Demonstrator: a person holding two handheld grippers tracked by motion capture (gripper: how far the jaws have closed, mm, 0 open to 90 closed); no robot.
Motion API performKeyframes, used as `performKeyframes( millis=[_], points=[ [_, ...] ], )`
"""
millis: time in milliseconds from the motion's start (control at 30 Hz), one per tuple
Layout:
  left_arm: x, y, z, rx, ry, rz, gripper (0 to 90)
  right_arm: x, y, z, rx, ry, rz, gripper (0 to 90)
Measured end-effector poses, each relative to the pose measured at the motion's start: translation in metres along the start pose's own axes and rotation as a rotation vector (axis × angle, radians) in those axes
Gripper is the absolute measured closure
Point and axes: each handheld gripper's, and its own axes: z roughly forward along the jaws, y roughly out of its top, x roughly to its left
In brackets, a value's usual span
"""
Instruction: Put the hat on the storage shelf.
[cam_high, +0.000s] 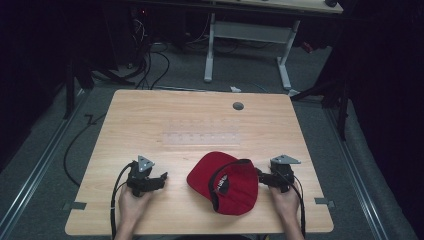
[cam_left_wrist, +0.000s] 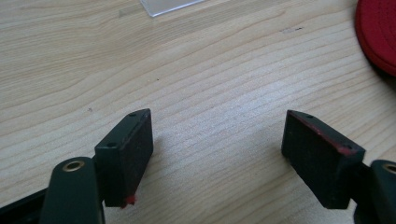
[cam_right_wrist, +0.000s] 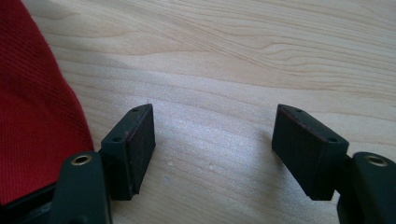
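A red cap (cam_high: 225, 182) with a black inner band lies on the wooden table (cam_high: 200, 120) near its front edge, between my two hands. My left gripper (cam_high: 159, 179) rests on the table to the cap's left, open and empty, apart from the cap. In the left gripper view its jaws (cam_left_wrist: 219, 149) stand wide over bare wood, with the cap's red edge (cam_left_wrist: 378, 37) at the upper right. My right gripper (cam_high: 262, 176) sits at the cap's right side, open. In the right gripper view red cloth (cam_right_wrist: 32, 112) lies just beside the left jaw, nothing between the fingertips (cam_right_wrist: 215, 149).
A clear plastic sheet (cam_high: 202, 132) lies flat at the table's middle; its corner (cam_left_wrist: 168, 5) appears in the left gripper view. A grey round cap (cam_high: 238, 106) sits in the table's far side. Beyond the table stand a white desk frame (cam_high: 247, 45) and floor cables (cam_high: 150, 65).
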Motion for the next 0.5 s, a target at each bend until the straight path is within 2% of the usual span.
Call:
performKeyframes(
  millis=[500],
  points=[
    [-0.0005,-0.0002,-0.0001,0.005,0.000,0.001,23.6,0.0001,0.0003,0.0003,0.000,-0.001,0.000,30.3]
  ],
)
